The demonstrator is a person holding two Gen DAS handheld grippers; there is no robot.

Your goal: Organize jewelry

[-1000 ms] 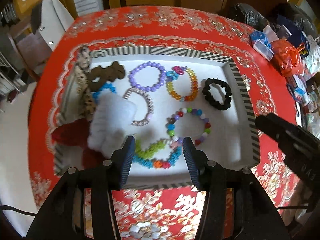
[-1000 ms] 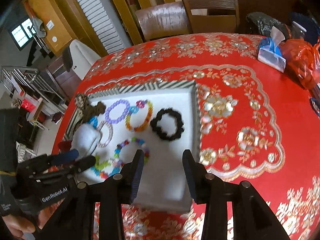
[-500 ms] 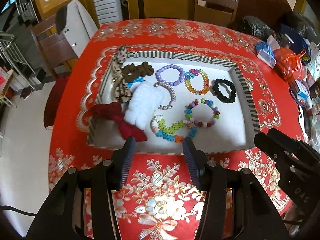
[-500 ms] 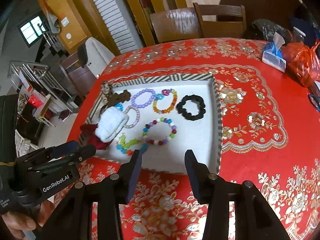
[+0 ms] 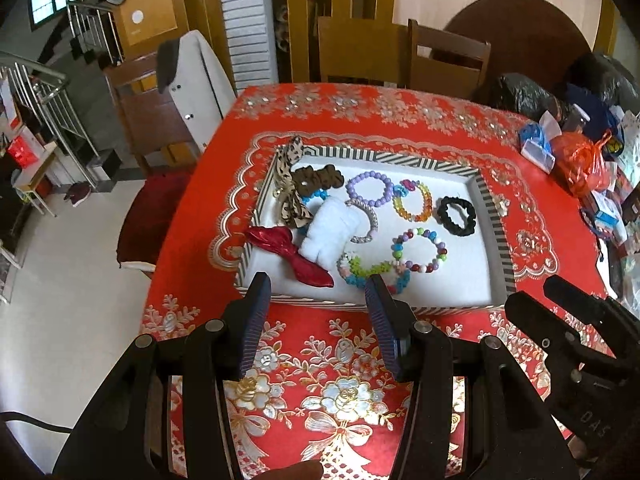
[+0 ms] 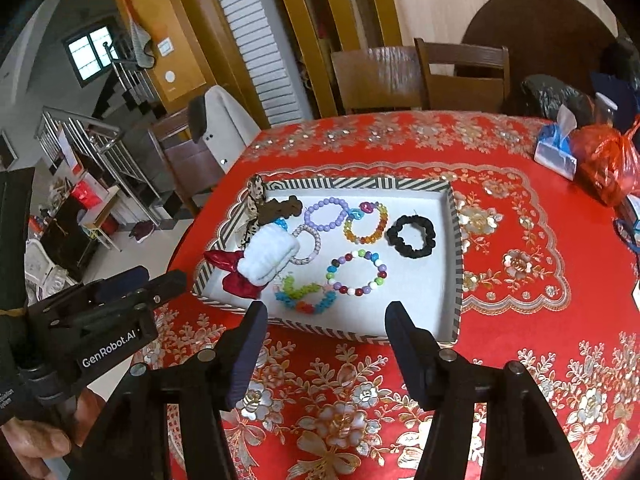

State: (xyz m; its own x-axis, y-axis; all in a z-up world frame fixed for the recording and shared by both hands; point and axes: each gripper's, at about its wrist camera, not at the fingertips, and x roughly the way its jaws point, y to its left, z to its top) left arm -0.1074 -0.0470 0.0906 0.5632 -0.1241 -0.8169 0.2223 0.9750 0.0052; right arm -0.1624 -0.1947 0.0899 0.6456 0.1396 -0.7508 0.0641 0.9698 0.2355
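White tray holds the bracelets; both claws, left and right, hang released before its near rim. Approach one bracelet squarely.

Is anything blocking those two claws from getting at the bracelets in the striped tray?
Nothing visible does. The left gripper and right gripper are open, empty, and sit over the red tablecloth just short of the tray. Only its low near wall lies between them and the colourful bead bracelet.

Glossy beaded bracelet, fuzzy black scrunchie
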